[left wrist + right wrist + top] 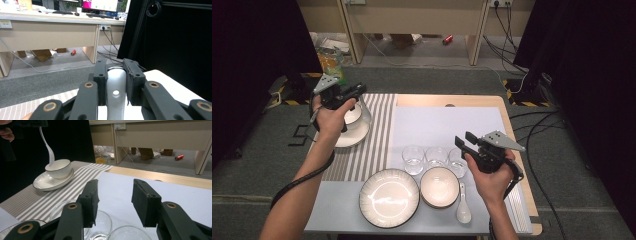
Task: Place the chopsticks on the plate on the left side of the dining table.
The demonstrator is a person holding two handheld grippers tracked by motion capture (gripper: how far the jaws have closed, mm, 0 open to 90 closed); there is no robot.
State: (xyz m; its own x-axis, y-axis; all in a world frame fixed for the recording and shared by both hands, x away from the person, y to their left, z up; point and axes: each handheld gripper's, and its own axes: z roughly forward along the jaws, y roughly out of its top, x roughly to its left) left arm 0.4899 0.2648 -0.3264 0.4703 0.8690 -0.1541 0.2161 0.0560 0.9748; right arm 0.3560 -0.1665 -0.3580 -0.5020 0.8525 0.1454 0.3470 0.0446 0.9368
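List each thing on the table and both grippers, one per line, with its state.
left gripper: shut on the white spoon.
white spoon: held up, bowl end dipping into the far bowl.
far bowl: upright on its saucer.
right gripper: open, nothing between its jaws.
three glasses: upright, empty, in a row.
plate: flat, empty.
near bowl: upright, empty.
second spoon: lying beside the near bowl.

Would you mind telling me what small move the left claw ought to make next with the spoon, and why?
Probably lower it. The left claw is shut on the white spoon, whose tip hangs just at the rim of the small bowl on its saucer, so easing down would rest it inside.
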